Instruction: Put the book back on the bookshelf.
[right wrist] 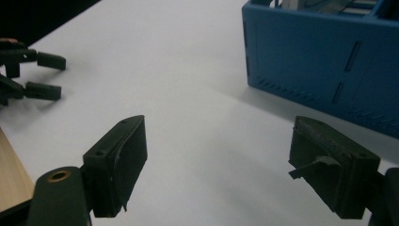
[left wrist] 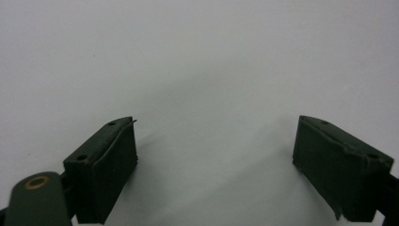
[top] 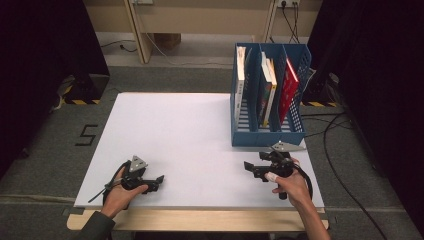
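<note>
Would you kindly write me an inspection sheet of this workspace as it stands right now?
Surface: white table top, bare apart from the rack; wooden edge along the near side.
Job's things: blue file rack at the far right, three slots, each holding upright books: a white book, two more in the middle slot, and a red book.
Clutter: nothing seen.
Grippers: left gripper open over the bare table; right gripper open, near the rack, holding nothing.
Cables: a cable trails from the right gripper; more cables on the floor at right.
Surroundings: grey floor, dark curtains at both sides, wooden furniture behind.
</note>
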A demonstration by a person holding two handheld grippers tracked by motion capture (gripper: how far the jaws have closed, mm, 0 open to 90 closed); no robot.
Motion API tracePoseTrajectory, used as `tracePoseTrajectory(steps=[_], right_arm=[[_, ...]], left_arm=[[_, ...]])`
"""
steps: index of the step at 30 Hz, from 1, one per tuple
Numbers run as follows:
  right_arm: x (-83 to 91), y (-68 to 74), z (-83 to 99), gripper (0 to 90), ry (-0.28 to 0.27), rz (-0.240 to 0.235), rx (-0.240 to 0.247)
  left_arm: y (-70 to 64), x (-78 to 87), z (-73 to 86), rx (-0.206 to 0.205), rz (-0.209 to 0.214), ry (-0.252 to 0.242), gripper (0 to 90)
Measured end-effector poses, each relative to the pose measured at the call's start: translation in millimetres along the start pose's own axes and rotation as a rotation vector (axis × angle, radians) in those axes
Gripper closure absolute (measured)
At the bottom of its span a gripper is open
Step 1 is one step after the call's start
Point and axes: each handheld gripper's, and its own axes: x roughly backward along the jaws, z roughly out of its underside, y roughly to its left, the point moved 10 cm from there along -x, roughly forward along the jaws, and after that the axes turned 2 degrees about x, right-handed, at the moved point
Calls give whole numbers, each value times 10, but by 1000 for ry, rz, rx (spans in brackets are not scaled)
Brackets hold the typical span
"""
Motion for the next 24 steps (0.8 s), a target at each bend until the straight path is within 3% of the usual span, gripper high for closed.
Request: tracePoseTrajectory(steps=[14,24], right_arm=[[-139,-31,355,167,78,62,60],[-165,-39,509,168,129,93,86]], left_arm=[[0,0,0,0,0,0,131],[-1,3,3,-1,0,2,131]])
